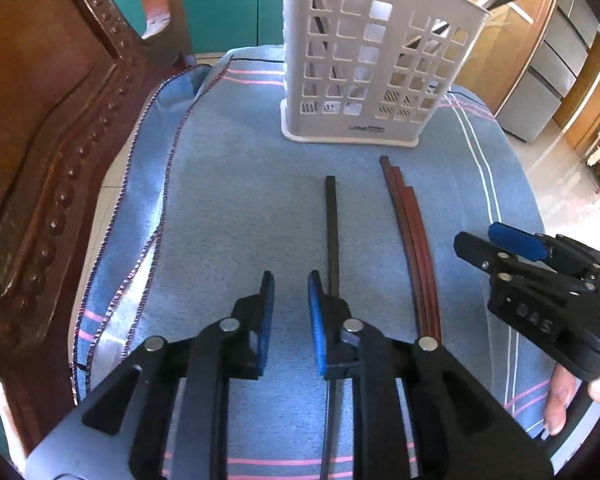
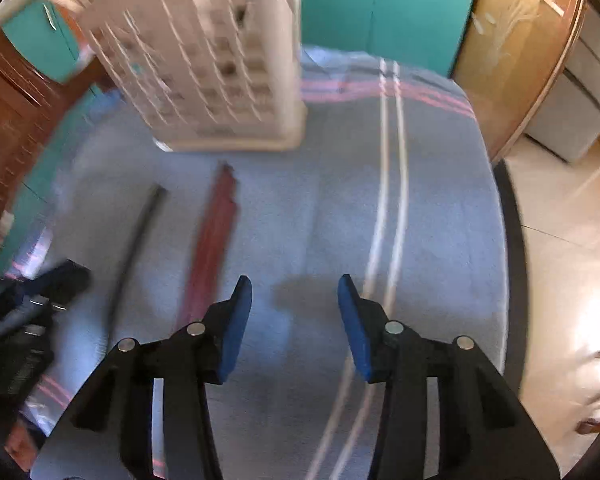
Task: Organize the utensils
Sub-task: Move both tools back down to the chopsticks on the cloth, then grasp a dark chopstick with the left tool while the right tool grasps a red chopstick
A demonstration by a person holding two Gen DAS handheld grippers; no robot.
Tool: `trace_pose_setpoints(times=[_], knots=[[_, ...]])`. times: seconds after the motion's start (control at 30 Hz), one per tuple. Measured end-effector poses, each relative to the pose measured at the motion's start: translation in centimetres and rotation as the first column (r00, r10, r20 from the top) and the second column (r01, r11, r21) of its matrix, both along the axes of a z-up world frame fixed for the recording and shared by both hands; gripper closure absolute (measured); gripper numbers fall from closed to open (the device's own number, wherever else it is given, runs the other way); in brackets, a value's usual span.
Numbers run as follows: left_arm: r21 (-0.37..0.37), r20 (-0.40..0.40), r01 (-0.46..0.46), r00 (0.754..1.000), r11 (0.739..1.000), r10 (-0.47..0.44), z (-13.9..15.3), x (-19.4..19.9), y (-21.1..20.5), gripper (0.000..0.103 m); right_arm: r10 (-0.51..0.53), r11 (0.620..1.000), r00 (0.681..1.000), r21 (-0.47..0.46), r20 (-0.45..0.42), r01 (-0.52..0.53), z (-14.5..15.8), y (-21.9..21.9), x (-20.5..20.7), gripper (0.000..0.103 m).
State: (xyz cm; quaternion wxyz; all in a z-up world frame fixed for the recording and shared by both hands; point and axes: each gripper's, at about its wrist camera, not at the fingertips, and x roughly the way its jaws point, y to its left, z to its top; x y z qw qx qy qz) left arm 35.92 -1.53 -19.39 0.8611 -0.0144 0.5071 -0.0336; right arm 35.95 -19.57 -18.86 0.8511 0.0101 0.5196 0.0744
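Observation:
A white perforated utensil holder (image 1: 364, 60) (image 2: 219, 72) stands upright at the far side of the blue cloth. In front of it lie a black chopstick (image 1: 332, 232) (image 2: 139, 232) and, to its right, a few reddish-brown chopsticks (image 1: 414, 248) (image 2: 211, 240) side by side. My left gripper (image 1: 291, 284) hovers over the near end of the black chopstick, which runs under its right finger. Its jaws stand slightly apart with nothing between them. My right gripper (image 2: 295, 284) (image 1: 480, 240) is open and empty over bare cloth, just right of the reddish chopsticks. Dark sticks show through the holder's holes.
A blue striped cloth (image 1: 227, 200) covers the small table. Carved dark wooden furniture (image 1: 39, 140) stands close on the left. Right of the cloth's edge the tiled floor (image 2: 560, 260) drops away, with a wooden cabinet (image 1: 540, 60) behind. A person's fingers (image 1: 560, 400) hold the right gripper.

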Motion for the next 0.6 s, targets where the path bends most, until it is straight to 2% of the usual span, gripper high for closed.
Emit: trace_pose_setpoints(times=[0.07, 0.2, 0.33, 0.37, 0.4, 0.5, 0.53, 0.6], knots=[[-0.001, 0.003, -0.006, 1.000, 1.000, 0.006, 0.1, -0.2, 0.0, 0.084, 0.039, 0.999, 0.999, 0.032, 0.007, -0.039, 0.3, 0.8, -0.2, 0.058], [0.004, -0.003, -0.006, 1.000, 1.000, 0.006, -0.1, -0.3, 0.1, 0.081, 0.089, 0.995, 0.996, -0.035, -0.014, -0.089, -1.1, 2.8, -0.6, 0.058], [0.010, -0.011, -0.010, 1.000, 1.000, 0.010, -0.5, -0.1, 0.2, 0.081, 0.047, 0.997, 0.998, -0.052, -0.029, -0.048, -0.9, 2.0, -0.3, 0.058], [0.009, -0.013, -0.010, 1.000, 1.000, 0.010, -0.5, -0.1, 0.2, 0.081, 0.012, 0.994, 0.999, -0.108, -0.042, -0.016, -1.2, 1.5, 0.0, 0.058], [0.009, -0.013, -0.010, 1.000, 1.000, 0.010, -0.7, 0.0, 0.1, 0.080, -0.006, 0.992, 0.999, -0.126, -0.042, 0.000, -1.3, 1.4, -0.1, 0.058], [0.008, -0.010, -0.009, 1.000, 1.000, 0.009, -0.6, 0.0, 0.0, 0.076, -0.025, 0.999, 0.999, -0.033, -0.034, 0.024, -0.5, 0.0, -0.2, 0.058], [0.008, -0.009, -0.012, 1.000, 1.000, 0.012, -0.5, 0.0, 0.0, 0.075, -0.014, 1.000, 1.000, 0.020, -0.022, 0.014, 0.0, -0.2, -0.3, 0.058], [0.008, -0.004, -0.018, 1.000, 1.000, 0.018, -0.4, 0.0, 0.0, 0.073, 0.030, 0.998, 0.999, 0.064, -0.014, -0.029, 0.7, 0.2, -0.7, 0.058]])
